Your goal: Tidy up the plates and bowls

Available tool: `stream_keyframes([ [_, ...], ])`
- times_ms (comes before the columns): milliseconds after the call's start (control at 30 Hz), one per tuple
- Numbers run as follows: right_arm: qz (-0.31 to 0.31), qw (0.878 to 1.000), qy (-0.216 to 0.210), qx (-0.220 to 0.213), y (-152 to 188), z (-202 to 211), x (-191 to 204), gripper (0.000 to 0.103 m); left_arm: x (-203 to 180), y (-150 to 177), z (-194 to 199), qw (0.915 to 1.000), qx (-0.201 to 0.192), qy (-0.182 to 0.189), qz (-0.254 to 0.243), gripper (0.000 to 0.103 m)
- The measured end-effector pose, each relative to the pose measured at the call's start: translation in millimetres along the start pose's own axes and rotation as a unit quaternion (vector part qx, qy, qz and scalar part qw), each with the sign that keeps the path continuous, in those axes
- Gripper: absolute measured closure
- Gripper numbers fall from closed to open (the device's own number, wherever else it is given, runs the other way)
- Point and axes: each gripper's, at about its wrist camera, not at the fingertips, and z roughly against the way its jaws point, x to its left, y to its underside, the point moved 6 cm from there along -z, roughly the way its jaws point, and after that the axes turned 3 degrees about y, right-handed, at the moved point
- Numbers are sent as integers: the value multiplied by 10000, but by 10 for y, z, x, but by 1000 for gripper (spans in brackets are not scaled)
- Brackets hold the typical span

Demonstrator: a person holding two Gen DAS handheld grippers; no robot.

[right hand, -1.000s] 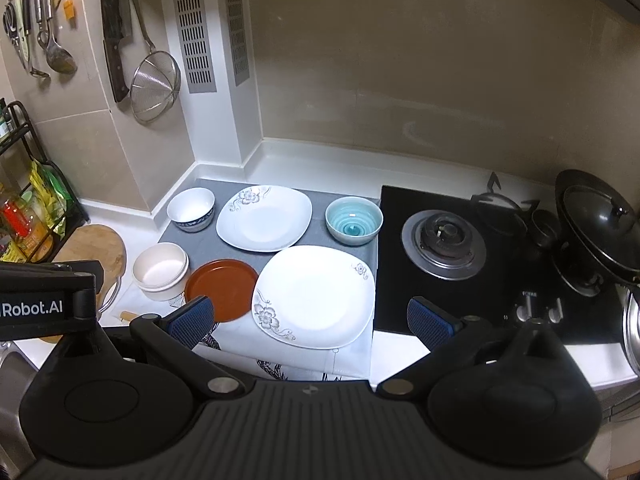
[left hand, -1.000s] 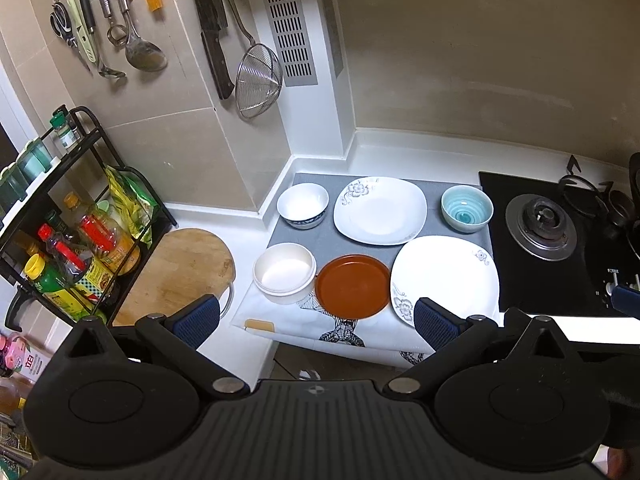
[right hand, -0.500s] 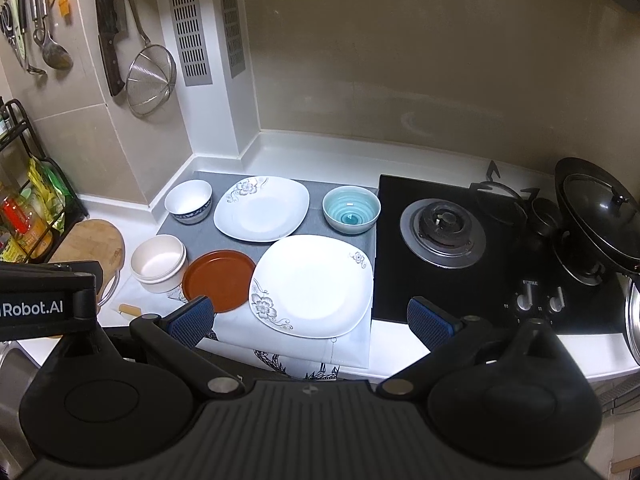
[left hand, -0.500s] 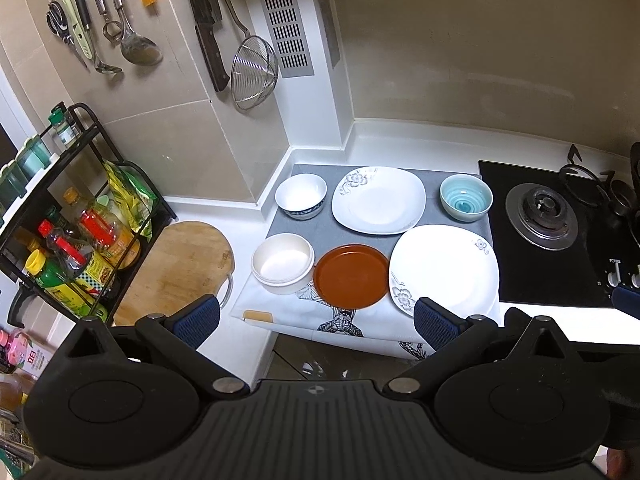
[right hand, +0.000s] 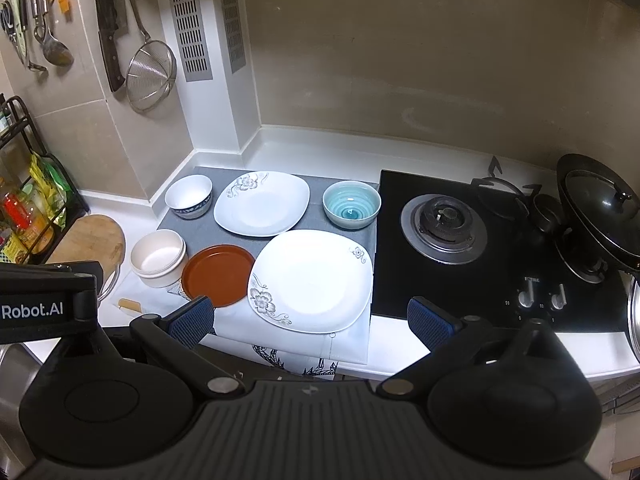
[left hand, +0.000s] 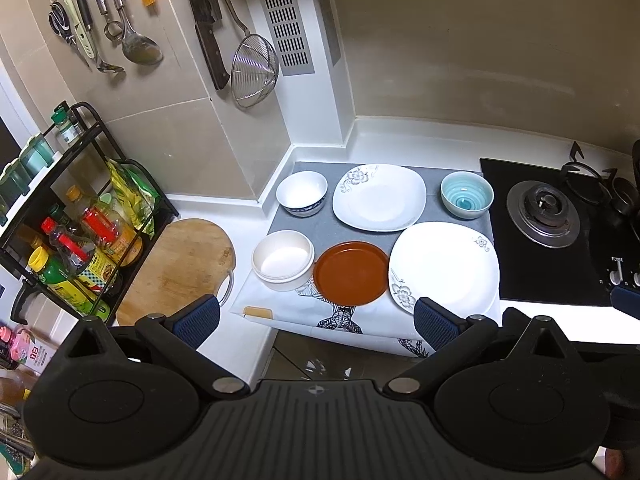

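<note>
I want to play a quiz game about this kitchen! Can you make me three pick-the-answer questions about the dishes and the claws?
1. Where is the round brown plate?
A. On the stove
B. Between the cream round bowl and the big white square flowered plate
C. Inside the teal striped bowl

2. How many bowls sit on the grey mat?
A. One
B. Three
C. Five

3. What is the right claw doing?
A. Open, holding nothing
B. Squeezing a plate
C. Shut on a spoon

Answers: 1 B, the brown plate lies with the cream bowl on one side and the big plate on the other. 2 B, cream, teal, and the white blue-rimmed bowl. 3 A, its blue pads stand wide apart with nothing between them.
</note>
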Motion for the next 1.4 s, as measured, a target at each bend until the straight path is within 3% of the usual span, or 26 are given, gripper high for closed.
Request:
stream_keyframes([
  [500, -63, 10000, 20, -38, -33, -17, -103, 0, -99, -25, 21, 10000, -61, -21, -60, 0],
  [600, -98, 9999, 8, -37, -32, -33, -137, 0, -123, -42, -10, 9999, -21, 112, -81, 0],
  [900, -142, 9997, -156, 134, 2, -380, -43, 0, -136, -44, -433, 9993, 192, 257, -211, 0],
  [1067, 74, 9969, -658, -416, 61, -743, 159, 0, -5, 15, -989, 9957, 387, 834, 145, 4],
  [1167, 154, 9909, -1280, -374, 94, -1033, 215, 0, 64, 87, -1252, 9927, -406, 1134, 18, 6],
  [1233, -116, 9883, -1509, -168, 108, -1240, 169, 0, 118, 135, -1484, 9916, -508, 1191, -13, 5],
  [1400, -532, 9929, -1055, 152, 132, -1672, -38, 0, 178, 144, -2144, 9702, 172, 2402, 258, 5],
])
